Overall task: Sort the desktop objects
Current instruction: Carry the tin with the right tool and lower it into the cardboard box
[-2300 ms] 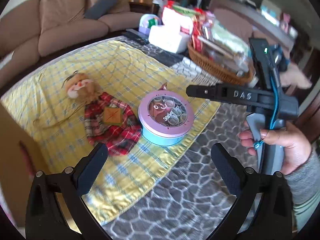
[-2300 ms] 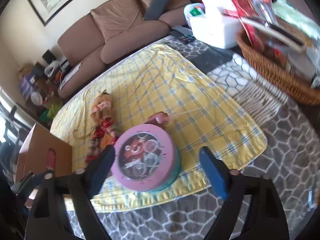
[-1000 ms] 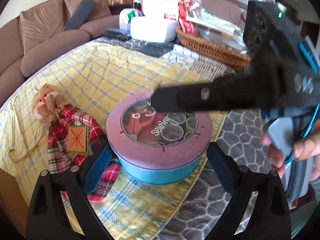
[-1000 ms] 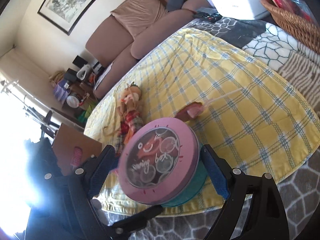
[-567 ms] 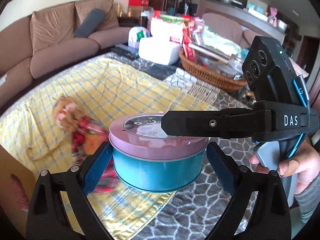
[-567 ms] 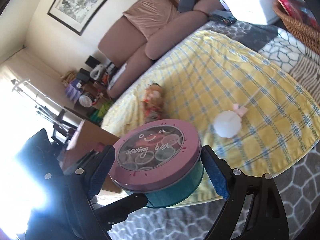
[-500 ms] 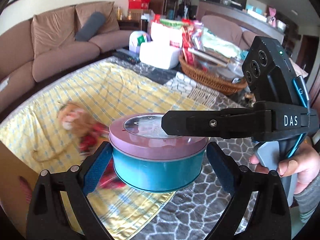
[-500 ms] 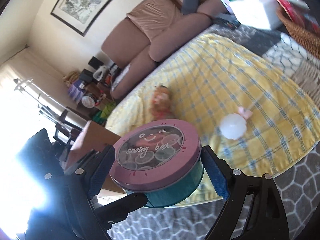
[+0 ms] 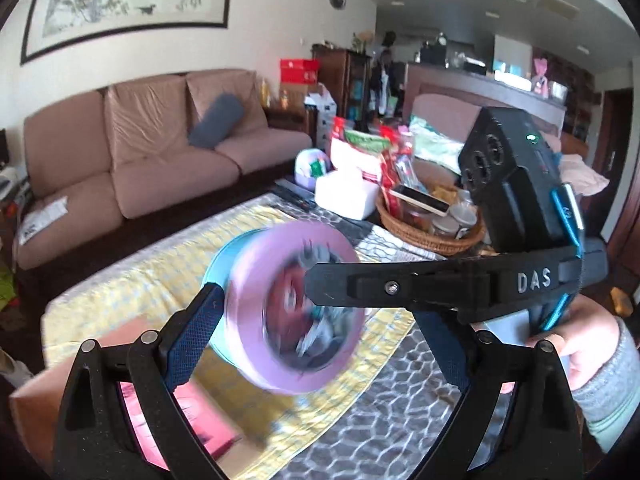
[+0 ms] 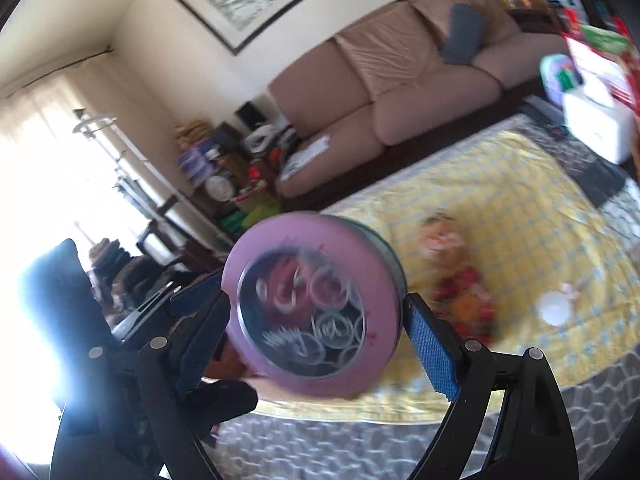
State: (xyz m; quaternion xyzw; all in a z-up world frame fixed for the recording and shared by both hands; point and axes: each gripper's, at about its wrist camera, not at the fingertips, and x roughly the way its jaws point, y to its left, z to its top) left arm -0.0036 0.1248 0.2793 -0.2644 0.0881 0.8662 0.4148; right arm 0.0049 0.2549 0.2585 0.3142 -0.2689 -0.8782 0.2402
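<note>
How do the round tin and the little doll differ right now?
The round pink-lidded teal tin is lifted and tipped on edge; the red plaid cloth doll lies flat on the yellow checked cloth. The tin sits between both grippers' jaws; the doll is untouched. The tin is rigid, the doll soft.

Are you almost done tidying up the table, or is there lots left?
Only partway. In hand: the round pink tin is up off the table, tipped, held between both the left gripper and right gripper, over the cardboard box. Left: the doll and white ball lie on the yellow cloth. Nothing looks clearly finished yet.
</note>
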